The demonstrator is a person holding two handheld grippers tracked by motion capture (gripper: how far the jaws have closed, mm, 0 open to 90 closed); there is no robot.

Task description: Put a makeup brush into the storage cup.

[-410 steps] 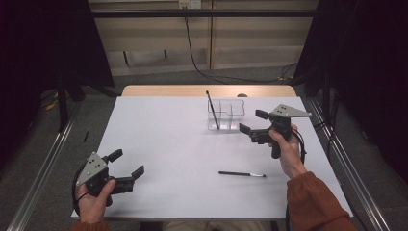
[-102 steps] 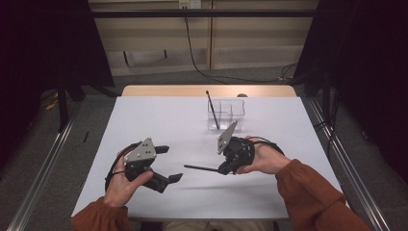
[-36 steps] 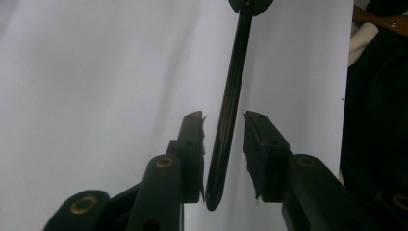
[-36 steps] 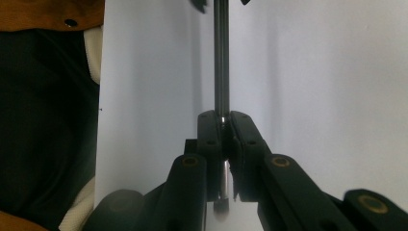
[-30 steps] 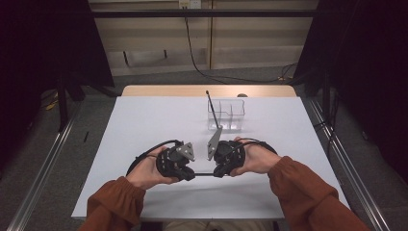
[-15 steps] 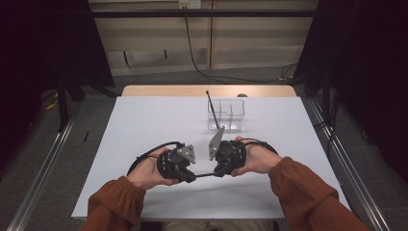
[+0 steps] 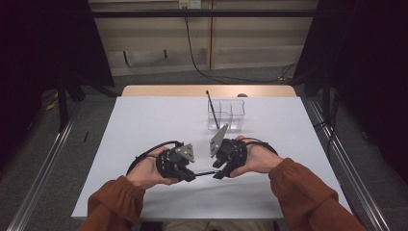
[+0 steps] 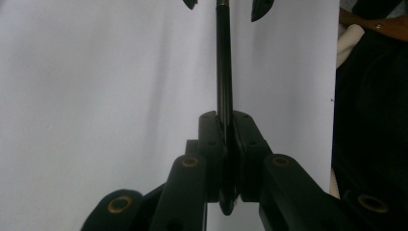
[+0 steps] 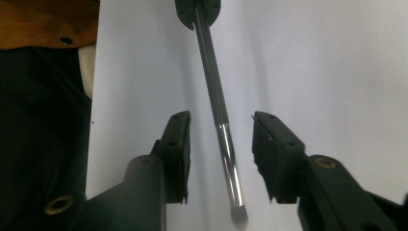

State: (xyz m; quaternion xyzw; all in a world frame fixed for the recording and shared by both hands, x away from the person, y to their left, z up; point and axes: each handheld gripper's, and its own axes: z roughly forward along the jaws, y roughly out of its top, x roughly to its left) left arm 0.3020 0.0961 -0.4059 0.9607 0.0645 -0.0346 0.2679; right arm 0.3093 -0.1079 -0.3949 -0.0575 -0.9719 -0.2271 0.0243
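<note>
A thin black pen (image 7: 204, 173) with a silvery end hangs level a little above the white table (image 7: 144, 120), between my two grippers near the front middle. My left gripper (image 7: 190, 175) is shut on one end of the pen (image 8: 223, 62), with the pads pressed on the barrel in the left gripper view (image 8: 226, 120). My right gripper (image 7: 217, 172) has just been opening. In the right gripper view (image 9: 220, 120) its pads stand apart on either side of the pen (image 9: 214, 91) and do not touch it. The left gripper (image 9: 197, 9) grips the far end.
A clear plastic organizer box (image 7: 227, 115) stands at the back middle of the table, with another black pen (image 7: 210, 103) upright in it. The table's front edge lies just below the forearms in rust-coloured sleeves (image 7: 298, 187). Metal rails run along the floor on both sides.
The pen once lay on the table; the right gripper picked it up and the left gripper came in to its other end. Over the last second both hands held still.
</note>
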